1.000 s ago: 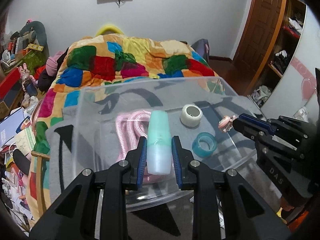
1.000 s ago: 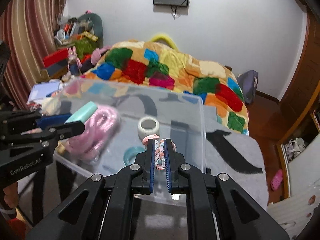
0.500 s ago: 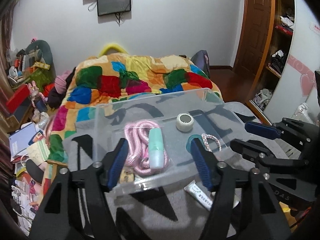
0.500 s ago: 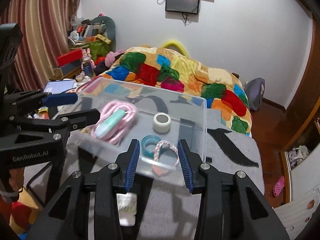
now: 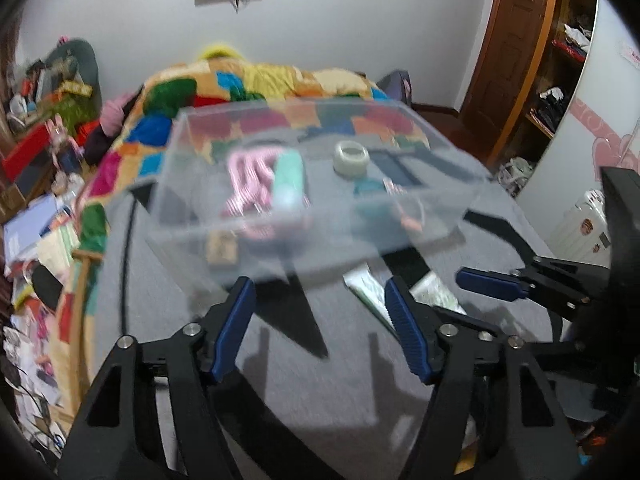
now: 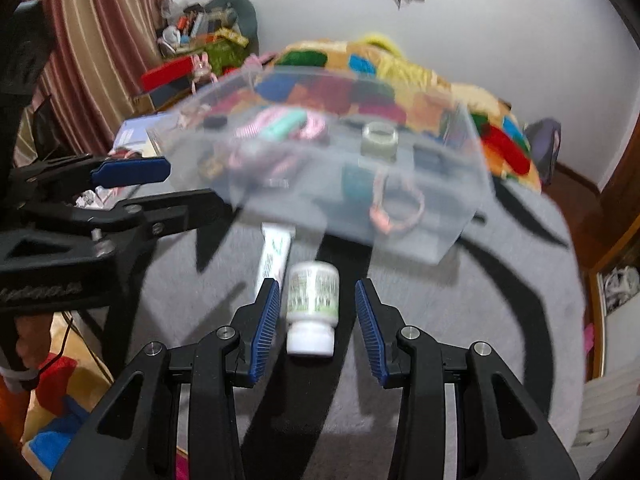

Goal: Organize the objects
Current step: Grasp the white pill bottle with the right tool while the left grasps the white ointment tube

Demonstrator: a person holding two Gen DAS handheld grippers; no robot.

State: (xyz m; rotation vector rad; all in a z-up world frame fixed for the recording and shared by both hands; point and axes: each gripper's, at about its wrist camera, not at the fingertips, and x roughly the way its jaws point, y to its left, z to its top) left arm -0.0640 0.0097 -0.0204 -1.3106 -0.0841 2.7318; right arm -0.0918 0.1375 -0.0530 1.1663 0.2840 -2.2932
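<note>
A clear plastic bin (image 5: 308, 216) (image 6: 452, 216) sits on a grey blanket. It holds a pink coiled rope (image 5: 248, 176), a mint tube (image 5: 286, 180) (image 6: 286, 122), a white tape roll (image 5: 351, 157) (image 6: 380, 140), a teal tape ring (image 5: 368, 188) and a braided bracelet (image 6: 396, 208). My left gripper (image 5: 320, 320) is open and empty, in front of the bin. My right gripper (image 6: 316, 320) is open, its fingers on either side of a white pill bottle (image 6: 312, 304) lying on the blanket. A white tube (image 6: 274, 258) (image 5: 370, 292) lies beside the bottle.
The grey blanket (image 5: 320, 392) with black stripes covers the surface. A bed with a patchwork quilt (image 5: 256, 84) lies behind the bin. Clutter lines the left (image 5: 36, 128). A wooden door (image 5: 516, 40) and shelves stand at the right.
Both grippers let go of the mint tube and the bracelet into the bin, opened and pulled back. My right gripper has dropped around the white pill bottle.
</note>
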